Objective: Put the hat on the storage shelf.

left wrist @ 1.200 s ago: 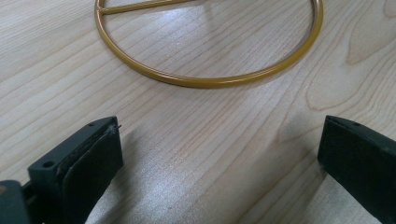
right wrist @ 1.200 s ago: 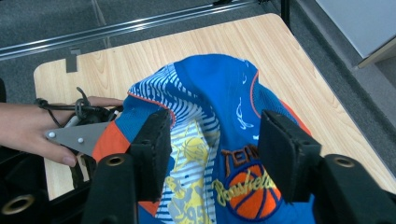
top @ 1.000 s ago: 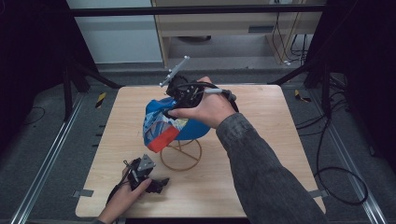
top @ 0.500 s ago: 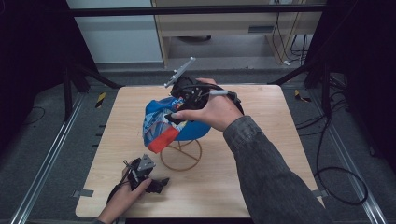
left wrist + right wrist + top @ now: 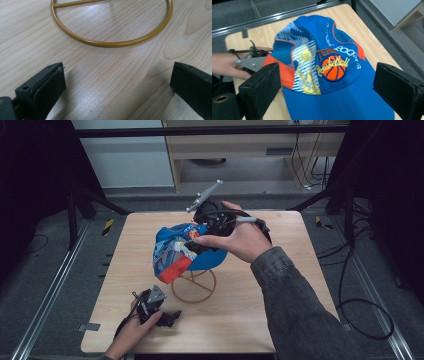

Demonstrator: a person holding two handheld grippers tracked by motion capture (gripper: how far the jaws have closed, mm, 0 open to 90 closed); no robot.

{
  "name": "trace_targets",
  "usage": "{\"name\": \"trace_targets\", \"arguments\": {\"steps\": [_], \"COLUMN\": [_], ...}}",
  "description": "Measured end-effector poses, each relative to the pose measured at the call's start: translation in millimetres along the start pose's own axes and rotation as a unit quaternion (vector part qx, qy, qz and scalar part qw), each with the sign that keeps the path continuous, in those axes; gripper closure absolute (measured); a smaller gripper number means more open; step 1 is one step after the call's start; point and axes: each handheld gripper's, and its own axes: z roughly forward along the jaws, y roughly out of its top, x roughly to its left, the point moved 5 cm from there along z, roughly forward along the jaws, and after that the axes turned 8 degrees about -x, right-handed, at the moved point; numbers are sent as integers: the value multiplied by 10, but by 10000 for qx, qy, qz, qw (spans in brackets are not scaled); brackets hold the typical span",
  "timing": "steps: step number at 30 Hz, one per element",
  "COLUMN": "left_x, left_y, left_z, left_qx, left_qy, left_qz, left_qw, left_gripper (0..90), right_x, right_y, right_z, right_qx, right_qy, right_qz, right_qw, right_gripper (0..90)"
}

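Blue basketball cap (image 5: 329, 67) draped on gold wire stand (image 5: 194, 285), mid-table, directly ahead of right gripper (image 5: 207, 227) and between its wide-spread jaws, not touched. Orange ball logo facing up, orange-edged brim hanging toward left gripper (image 5: 159, 309). Stand's ring base (image 5: 112, 37) just ahead of left gripper, jaws wide apart, empty, low over wooden table (image 5: 280, 300). Left hand (image 5: 227, 66) visible beyond cap from right gripper view.
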Motion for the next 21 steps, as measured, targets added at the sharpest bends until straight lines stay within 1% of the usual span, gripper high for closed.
{"name": "trace_targets", "arguments": {"steps": [8,10,17,19,21], "left_x": [0,0,-1,-1,-1], "left_y": [0,0,-1,-1,-1], "left_z": [0,0,0,0,0], "left_qx": [1,-1,0,0,0], "left_qy": [-1,0,5,3,2], "left_qz": [0,-1,-5,-2,-2], "left_qw": [10000,10000,10000,10000,10000], "left_gripper": [0,0,0,0,0], "right_x": [24,22,17,11,4], "right_y": [-66,-91,-199,-232,-268], "right_z": [-80,-103,-164,-195,-226], "right_qx": [2,-19,-2,-31,-87], "right_qy": [-17,-20,-38,-59,-64], "right_qz": [-43,0,39,28,80], "right_qw": [10000,10000,10000,10000,9999], "right_gripper": [68,68,60,60,59]}}
